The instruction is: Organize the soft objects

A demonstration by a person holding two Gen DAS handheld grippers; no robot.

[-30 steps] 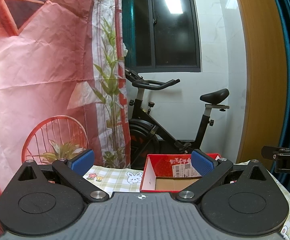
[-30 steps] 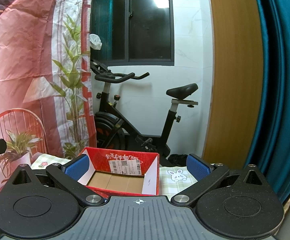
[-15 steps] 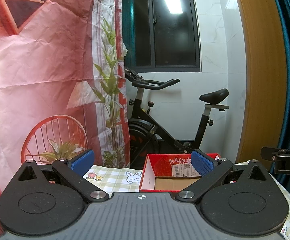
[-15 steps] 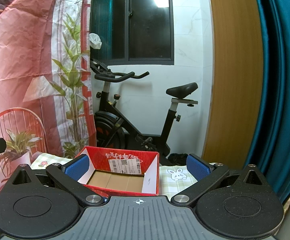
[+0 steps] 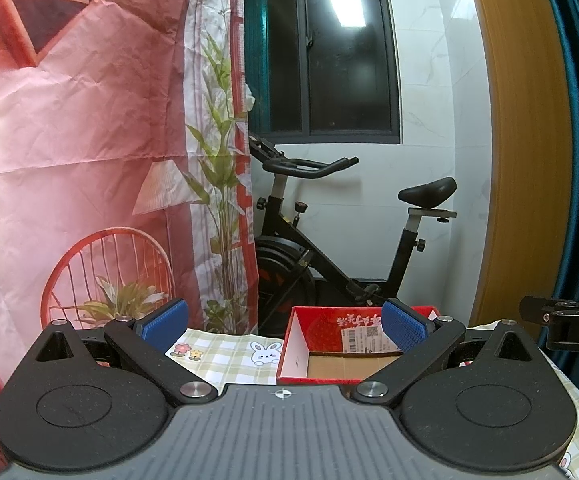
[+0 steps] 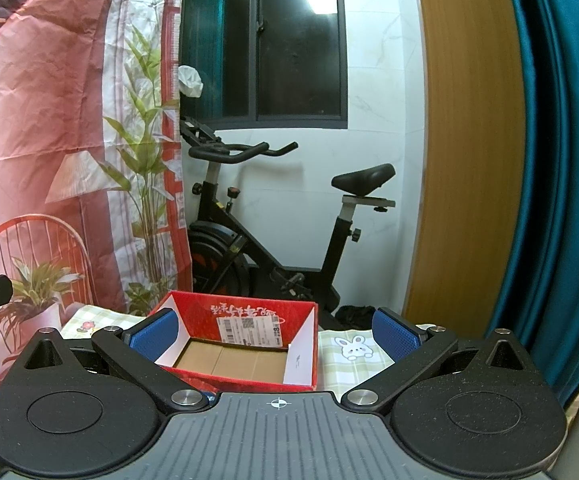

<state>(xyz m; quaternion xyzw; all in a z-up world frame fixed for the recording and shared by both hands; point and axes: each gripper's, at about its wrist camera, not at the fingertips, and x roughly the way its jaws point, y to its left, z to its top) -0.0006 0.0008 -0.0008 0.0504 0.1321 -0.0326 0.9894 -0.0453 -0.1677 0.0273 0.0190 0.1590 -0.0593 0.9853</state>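
Observation:
An open red cardboard box (image 5: 329, 328) with a brown bottom stands on a green checked tablecloth (image 5: 225, 356); it shows empty inside. It also shows in the right wrist view (image 6: 249, 320). My left gripper (image 5: 283, 326) is open and empty, held above the cloth just left of the box. My right gripper (image 6: 275, 332) is open and empty, with the box between its blue pads. No soft objects show in either view. Part of the right gripper (image 5: 569, 324) shows at the right edge of the left wrist view.
A black exercise bike (image 6: 273, 220) stands behind the table by a white wall. A red printed backdrop (image 5: 69, 140) hangs on the left. A wooden panel (image 6: 461, 140) and teal curtain (image 6: 561, 160) are on the right.

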